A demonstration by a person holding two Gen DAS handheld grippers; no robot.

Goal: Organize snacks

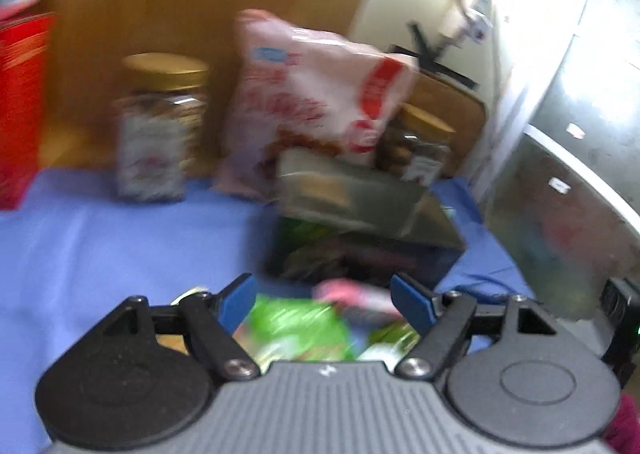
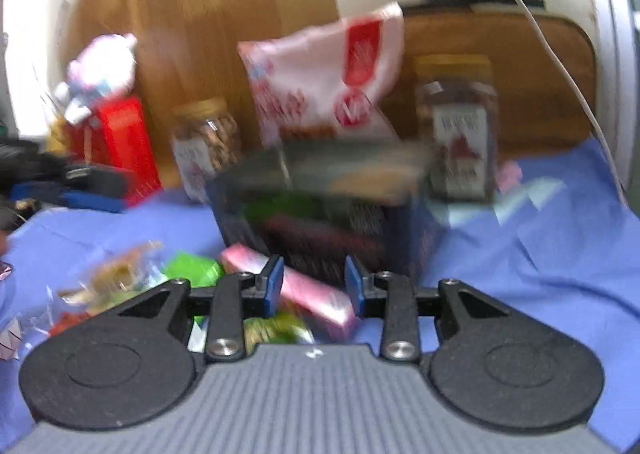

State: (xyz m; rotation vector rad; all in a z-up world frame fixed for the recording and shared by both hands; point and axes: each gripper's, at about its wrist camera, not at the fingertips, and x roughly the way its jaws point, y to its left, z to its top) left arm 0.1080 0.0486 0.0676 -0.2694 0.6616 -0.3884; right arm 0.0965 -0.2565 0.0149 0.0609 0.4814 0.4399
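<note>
Both views are motion-blurred. A dark basket [image 1: 360,254] [image 2: 320,214] holding green and dark packets sits on the blue cloth. Behind it lean a pink-and-red snack bag [image 1: 316,102] [image 2: 324,86] and two gold-lidded jars [image 1: 160,126] [image 2: 456,126]. My left gripper [image 1: 324,300] is open above green packets [image 1: 296,330] and a pink packet [image 1: 352,294]. My right gripper [image 2: 314,286] is open over a pink bar [image 2: 304,290], not clamping it; green packets [image 2: 192,266] lie to its left.
A red box [image 1: 20,110] [image 2: 120,146] stands at the left with a pale toy [image 2: 100,70] on top. A wooden board [image 2: 200,14] leans on the back wall. A metal appliance [image 1: 580,134] is at the right. Dark objects [image 2: 60,178] lie far left.
</note>
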